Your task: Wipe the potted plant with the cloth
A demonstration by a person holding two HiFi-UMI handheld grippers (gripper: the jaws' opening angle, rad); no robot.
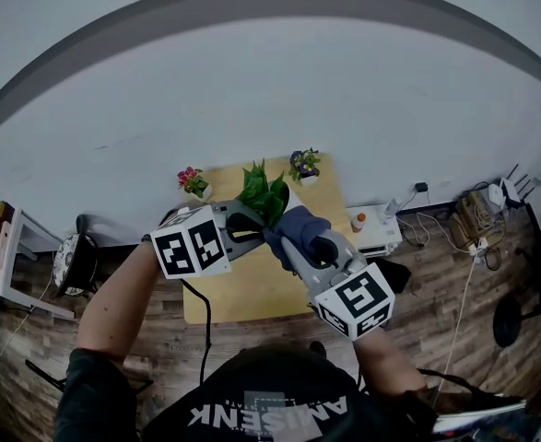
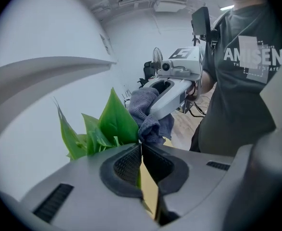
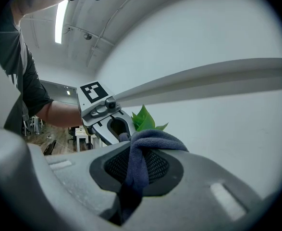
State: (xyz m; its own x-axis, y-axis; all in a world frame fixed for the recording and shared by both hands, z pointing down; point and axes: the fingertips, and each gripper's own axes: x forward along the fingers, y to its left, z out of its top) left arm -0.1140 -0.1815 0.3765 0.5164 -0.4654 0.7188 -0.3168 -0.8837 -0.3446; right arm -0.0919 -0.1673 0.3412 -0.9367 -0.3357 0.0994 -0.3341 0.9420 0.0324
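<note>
A green leafy potted plant stands at the back of the wooden table; its pot is hidden behind the grippers. My left gripper comes from the left and is shut on one of its leaves, a thin green edge showing between the pads. More leaves fan out just past the jaws. My right gripper is shut on a blue-grey cloth, bunched over its tips. The cloth presses against the leaves right beside the left jaws.
Two small pots stand at the table's far edge, one with pink flowers and one with purple flowers. A white box sits at the table's right side, with cables on the floor beyond. A chair is at the left.
</note>
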